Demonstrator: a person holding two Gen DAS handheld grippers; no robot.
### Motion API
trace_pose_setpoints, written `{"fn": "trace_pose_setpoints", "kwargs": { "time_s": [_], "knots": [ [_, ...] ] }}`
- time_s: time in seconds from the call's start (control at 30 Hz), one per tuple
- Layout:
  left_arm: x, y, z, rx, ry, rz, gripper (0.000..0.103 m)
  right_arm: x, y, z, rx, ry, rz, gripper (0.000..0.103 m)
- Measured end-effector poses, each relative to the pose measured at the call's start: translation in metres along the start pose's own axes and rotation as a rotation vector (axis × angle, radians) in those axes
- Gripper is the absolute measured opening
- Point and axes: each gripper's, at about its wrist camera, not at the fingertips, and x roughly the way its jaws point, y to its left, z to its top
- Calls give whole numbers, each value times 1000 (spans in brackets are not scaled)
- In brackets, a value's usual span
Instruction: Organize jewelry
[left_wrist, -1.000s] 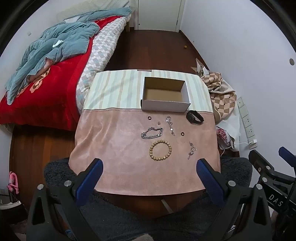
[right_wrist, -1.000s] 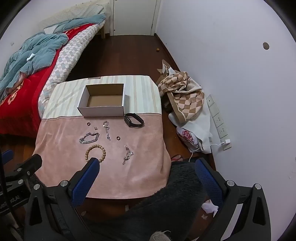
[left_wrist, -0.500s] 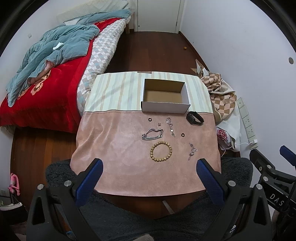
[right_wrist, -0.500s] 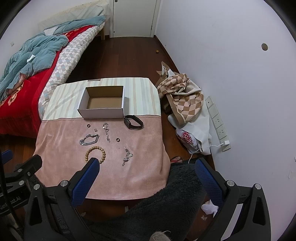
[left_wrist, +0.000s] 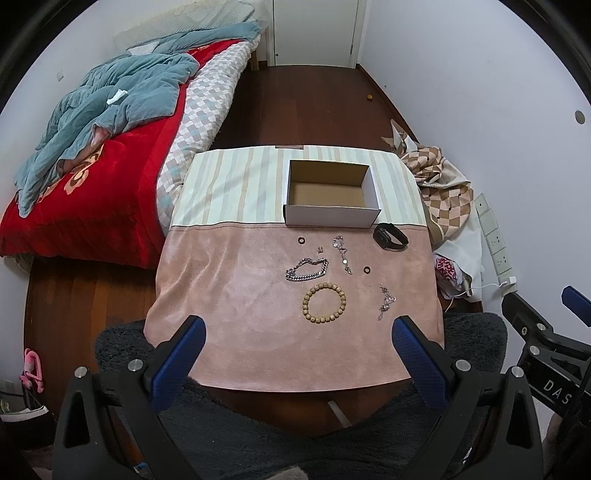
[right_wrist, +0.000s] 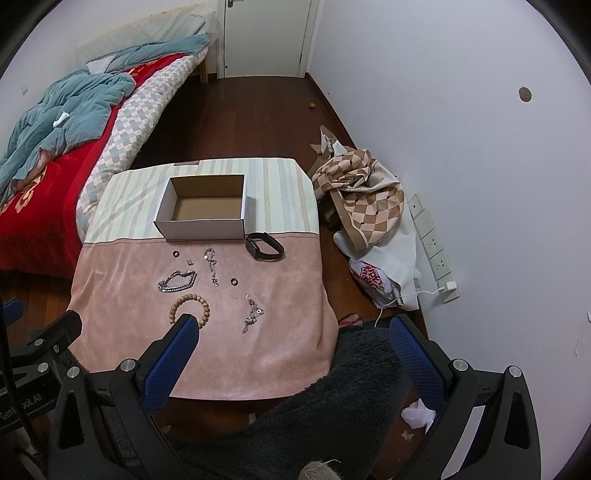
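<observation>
Home bedroom: unmade bed (left_wrist: 110, 147) w/ red quilt, wood floor (left_wrist: 303, 107), door (left_wrist: 314, 29)

To my left I see a bed (left_wrist: 92, 177) under a red blanket (left_wrist: 110, 192), with a rumpled teal quilt (left_wrist: 110, 107) heaped on top and a checkered cover (left_wrist: 199, 122) hanging down its near edge. Dark wooden floor (left_wrist: 306, 107) runs back to a white door (left_wrist: 314, 29). By the right wall a brown-and-cream checkered cloth (right_wrist: 365, 195) lies bunched over a white bag (right_wrist: 388, 266), next to a row of wall sockets (right_wrist: 432, 243) with a white charger (right_wrist: 451, 286) plugged in. A dark fuzzy rug (right_wrist: 332, 406) lies below me.
</observation>
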Motion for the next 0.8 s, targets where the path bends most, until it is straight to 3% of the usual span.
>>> {"fn": "trace_pose_setpoints", "kwargs": {
  "time_s": [0.8],
  "knots": [
    [-5, -5, 2, 9, -13, 6, 103, -5, 0, -3, -10, -20, -7, 103]
  ]
}}
